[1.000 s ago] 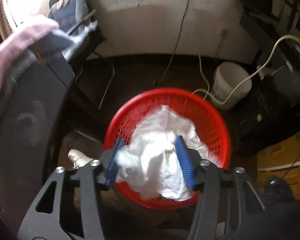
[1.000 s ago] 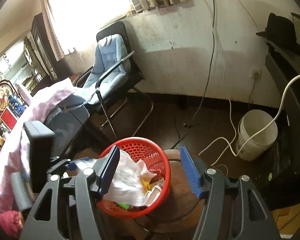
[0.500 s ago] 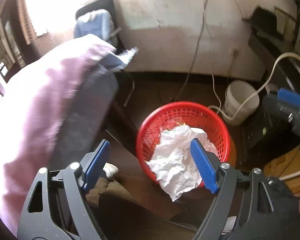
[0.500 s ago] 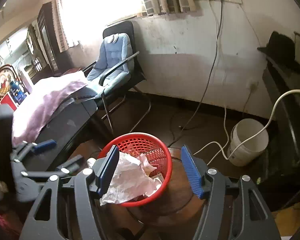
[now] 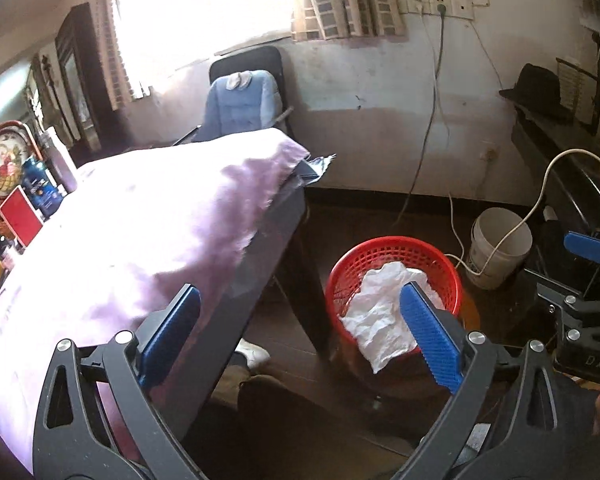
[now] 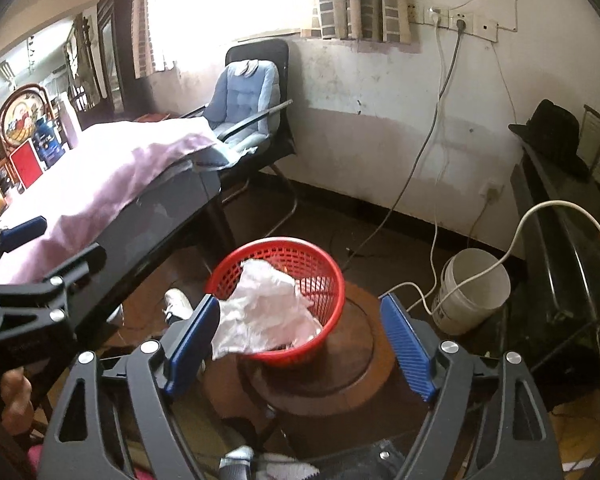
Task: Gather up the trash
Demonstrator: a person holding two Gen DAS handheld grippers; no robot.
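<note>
A red mesh basket stands on a round wooden stool on the floor. Crumpled white paper lies in it and hangs over its near rim. My left gripper hovers well above and to the left of the basket, its jaws opening wide with nothing between them. My right gripper is raised above the basket's near side, jaws also opening, nothing gripped. Each gripper shows at the edge of the other's view: the right gripper and the left gripper.
A dark table with a pink cloth fills the left. Behind it stands a chair with a blue cushion. A white bucket with a hose, wall cables and a dark cabinet lie right. A white shoe is under the table.
Both grippers have let go of the crumpled paper, which now lies in the basket. Both have opened and pulled up and back; the left one has swung left over the table.
</note>
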